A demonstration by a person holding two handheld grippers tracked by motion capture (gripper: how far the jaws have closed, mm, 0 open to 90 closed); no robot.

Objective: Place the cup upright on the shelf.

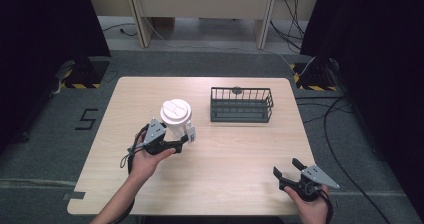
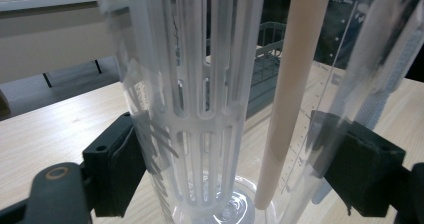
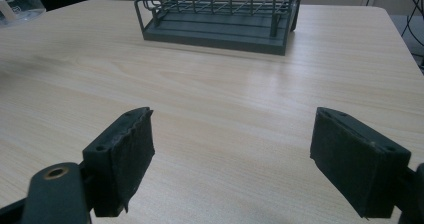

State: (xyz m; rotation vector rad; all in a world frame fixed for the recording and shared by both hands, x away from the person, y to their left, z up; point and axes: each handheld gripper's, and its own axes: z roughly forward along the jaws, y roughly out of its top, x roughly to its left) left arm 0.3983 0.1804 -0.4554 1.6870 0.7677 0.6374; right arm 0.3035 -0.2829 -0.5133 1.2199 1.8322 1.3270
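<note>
A clear plastic pitcher (image 1: 176, 116) with a white lid stands upright on the left half of the wooden table (image 1: 230, 154). My left gripper (image 1: 175, 139) is open at its near side. In the left gripper view the pitcher (image 2: 210, 109) stands between the jaws, with a white slotted insert and a pale rod inside; each pad (image 2: 120, 169) sits close against a wall, spread as wide as the other gripper's. I cannot tell whether they press it. My right gripper (image 1: 286, 168) is open and holds nothing near the front right edge, its jaws (image 3: 232, 164) facing bare wood.
A dark wire basket (image 1: 241, 105) stands at the back right of the table, seen ahead as the basket (image 3: 220, 14) in the right gripper view. Black curtains, cables and grey floor surround the table.
</note>
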